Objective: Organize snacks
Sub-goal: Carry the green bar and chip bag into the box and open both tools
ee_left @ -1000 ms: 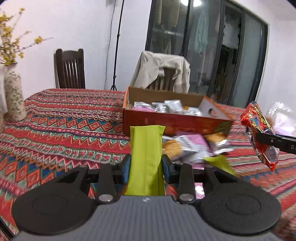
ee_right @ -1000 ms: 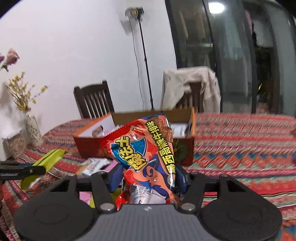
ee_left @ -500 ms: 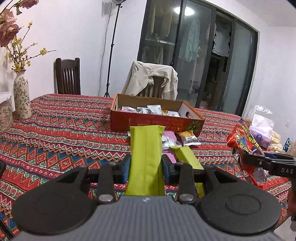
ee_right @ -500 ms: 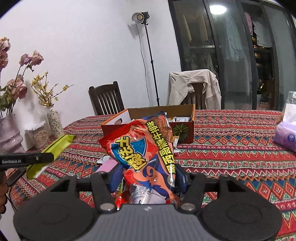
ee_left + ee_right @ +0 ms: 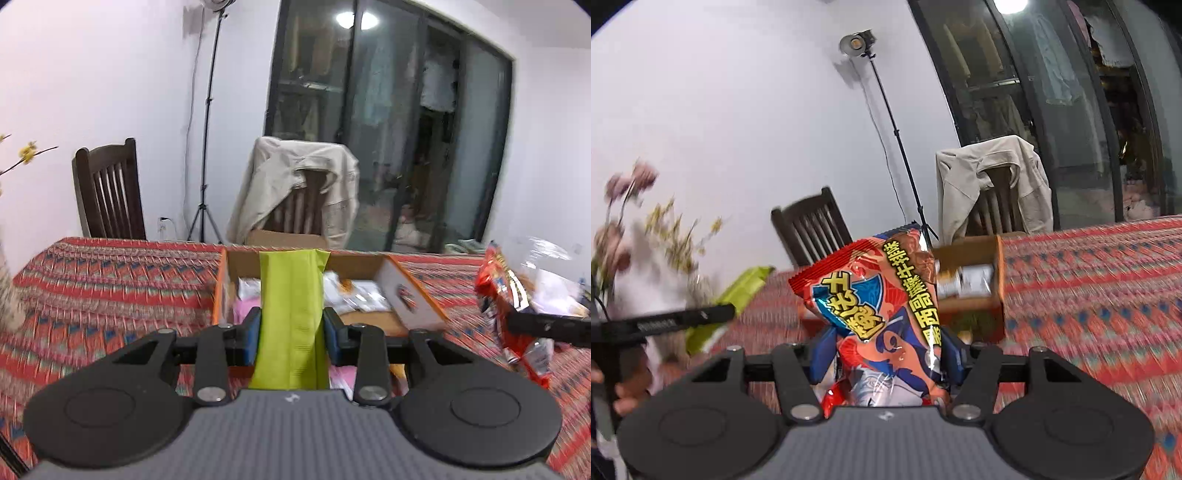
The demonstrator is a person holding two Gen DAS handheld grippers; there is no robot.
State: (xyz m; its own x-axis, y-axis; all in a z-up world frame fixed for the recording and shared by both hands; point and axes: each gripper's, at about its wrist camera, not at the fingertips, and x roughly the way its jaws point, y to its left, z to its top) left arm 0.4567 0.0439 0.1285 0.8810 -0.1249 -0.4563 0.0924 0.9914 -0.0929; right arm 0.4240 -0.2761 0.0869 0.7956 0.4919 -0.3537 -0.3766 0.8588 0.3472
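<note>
Clamped upright in the left gripper [image 5: 291, 326], the green packet [image 5: 291, 314] was held directly before the open snack box [image 5: 413, 295], nearer than the right gripper [image 5: 886, 360], which was gripping the red snack bag [image 5: 882, 310].

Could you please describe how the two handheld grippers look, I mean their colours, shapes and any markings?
Both the left gripper and the right gripper have a grey ribbed body, two black round discs, black linkage arms with silver screws, and blue finger pads. A small white logo marks the body. No cables are visible.
</note>
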